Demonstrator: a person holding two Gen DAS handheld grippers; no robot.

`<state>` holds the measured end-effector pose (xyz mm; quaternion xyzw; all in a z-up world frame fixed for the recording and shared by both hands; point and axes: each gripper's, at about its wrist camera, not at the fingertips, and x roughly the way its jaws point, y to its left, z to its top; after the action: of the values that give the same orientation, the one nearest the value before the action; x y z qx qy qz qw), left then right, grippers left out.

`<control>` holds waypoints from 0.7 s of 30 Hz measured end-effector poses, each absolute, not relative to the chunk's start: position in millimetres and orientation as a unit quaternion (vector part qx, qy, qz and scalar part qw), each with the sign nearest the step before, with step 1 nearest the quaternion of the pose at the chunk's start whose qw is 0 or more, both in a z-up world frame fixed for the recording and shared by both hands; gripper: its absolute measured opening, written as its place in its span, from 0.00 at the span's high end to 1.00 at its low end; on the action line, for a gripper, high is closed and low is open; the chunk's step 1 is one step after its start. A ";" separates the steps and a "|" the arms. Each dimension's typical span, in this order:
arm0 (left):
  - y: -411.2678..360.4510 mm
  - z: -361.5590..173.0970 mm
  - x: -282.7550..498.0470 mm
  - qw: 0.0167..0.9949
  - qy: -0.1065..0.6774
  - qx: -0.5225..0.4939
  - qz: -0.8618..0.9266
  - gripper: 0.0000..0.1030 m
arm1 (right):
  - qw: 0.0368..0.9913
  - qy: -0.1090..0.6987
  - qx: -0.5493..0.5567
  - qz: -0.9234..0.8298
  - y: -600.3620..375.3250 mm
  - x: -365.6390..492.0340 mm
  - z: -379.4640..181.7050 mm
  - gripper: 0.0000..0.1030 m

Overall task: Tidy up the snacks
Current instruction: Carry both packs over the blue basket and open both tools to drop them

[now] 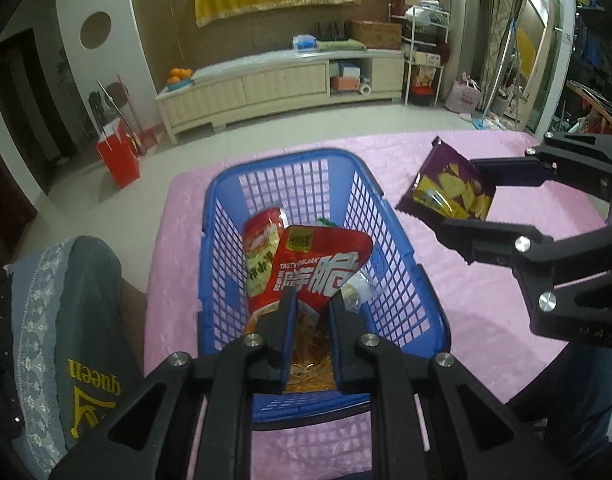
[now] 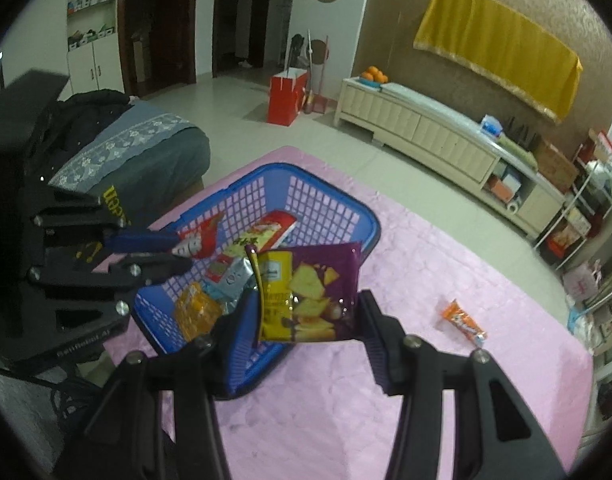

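**A:** Left wrist view first. The left gripper (image 1: 312, 320) has its jaws set narrow, pinched on the bottom edge of a red packet (image 1: 318, 268). That packet hangs over the blue basket (image 1: 390, 216), which sits on the pink cloth (image 1: 486, 312).

**B:** What's inside the basket?

**A:** A red can (image 1: 262, 248) lies on its side just left of the red packet, and there's a clear wrapper (image 1: 360, 290) near the right wall. Over on the right, the right gripper (image 1: 476, 194) clamps a purple chip bag (image 1: 450, 188), held in the air just beyond the basket's right rim.

**B:** And behind all that?

**A:** A cream cabinet (image 1: 282, 84) along the far wall, a red paper bag (image 1: 118, 156) on the floor to the left.

**B:** Switch to the right wrist view.

**A:** The right gripper (image 2: 306, 316) is about half spread, both pads pressing the sides of the purple chip bag (image 2: 310, 292). The bag is upright, right over the near corner of the blue basket (image 2: 266, 184). The left gripper (image 2: 182, 252) comes in from the left with the red packet (image 2: 202, 236) pinched above the basket.

**B:** Anything left on the pink cloth (image 2: 426, 400)?

**A:** One orange wrapped bar (image 2: 464, 322), lying well off to the right of the basket. Inside the basket, an orange pouch (image 2: 196, 314) sits by the near wall.
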<state>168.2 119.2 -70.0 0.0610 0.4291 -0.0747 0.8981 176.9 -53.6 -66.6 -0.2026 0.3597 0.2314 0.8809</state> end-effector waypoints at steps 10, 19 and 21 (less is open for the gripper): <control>116.6 -89.0 169.5 0.889 0.446 0.075 -0.069 0.68 | 0.875 0.383 -0.182 0.233 -61.9 176.5 -70.5 0.47; 126.6 -67.9 154.2 0.902 0.422 0.072 -0.064 0.40 | 0.879 0.385 -0.160 0.233 -80.4 168.3 -60.3 0.47; 130.9 -62.5 150.4 0.904 0.417 0.071 -0.061 0.40 | 0.879 0.383 -0.162 0.234 -78.5 167.3 -58.0 0.47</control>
<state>150.4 130.9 -62.5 0.0710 0.4172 -0.0614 0.9040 167.3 -78.5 -58.0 -0.1619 0.3829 0.2340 0.8789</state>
